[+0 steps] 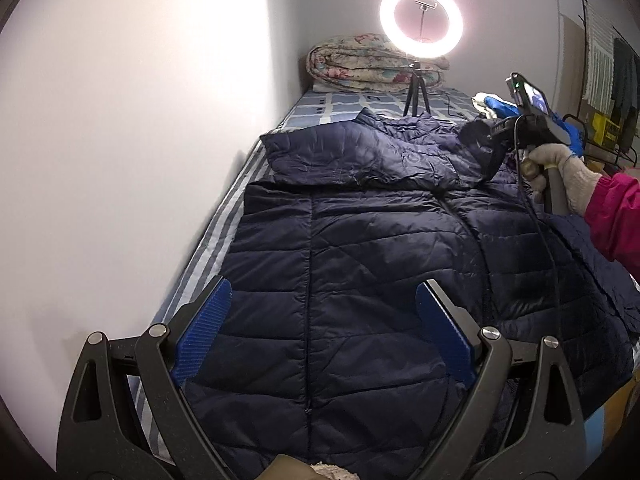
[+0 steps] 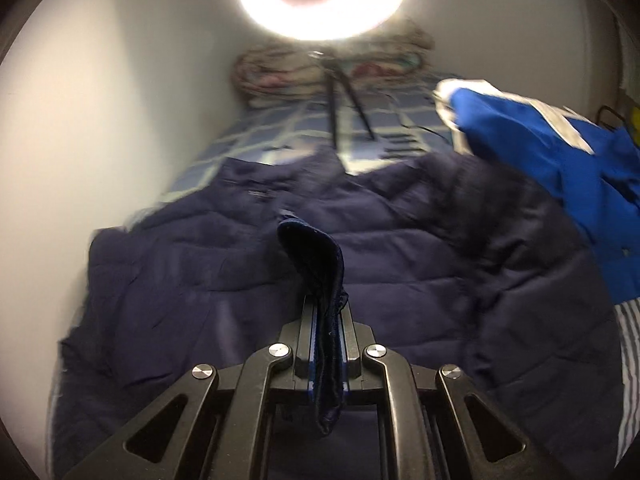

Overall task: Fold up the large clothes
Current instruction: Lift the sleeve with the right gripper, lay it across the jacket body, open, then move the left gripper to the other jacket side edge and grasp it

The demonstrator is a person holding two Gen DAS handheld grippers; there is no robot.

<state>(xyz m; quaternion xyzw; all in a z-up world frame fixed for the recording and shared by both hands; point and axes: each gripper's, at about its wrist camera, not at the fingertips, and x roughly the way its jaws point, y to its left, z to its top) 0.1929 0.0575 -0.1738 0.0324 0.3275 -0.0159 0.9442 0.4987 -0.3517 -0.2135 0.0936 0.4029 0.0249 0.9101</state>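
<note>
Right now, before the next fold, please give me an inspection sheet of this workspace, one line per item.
Surface: bed with blue checked sheet, mostly covered.
Job's things: navy quilted jacket spread flat, one sleeve folded across its top.
Clutter: rolled floral quilt at the far end; bright blue garment at the right edge.
Grippers: left gripper open above the jacket; right gripper shut on a jacket cuff.
Cables: black cable hanging from the right gripper over the jacket.
Surroundings: lit ring light on tripod; white wall on the left.
</note>
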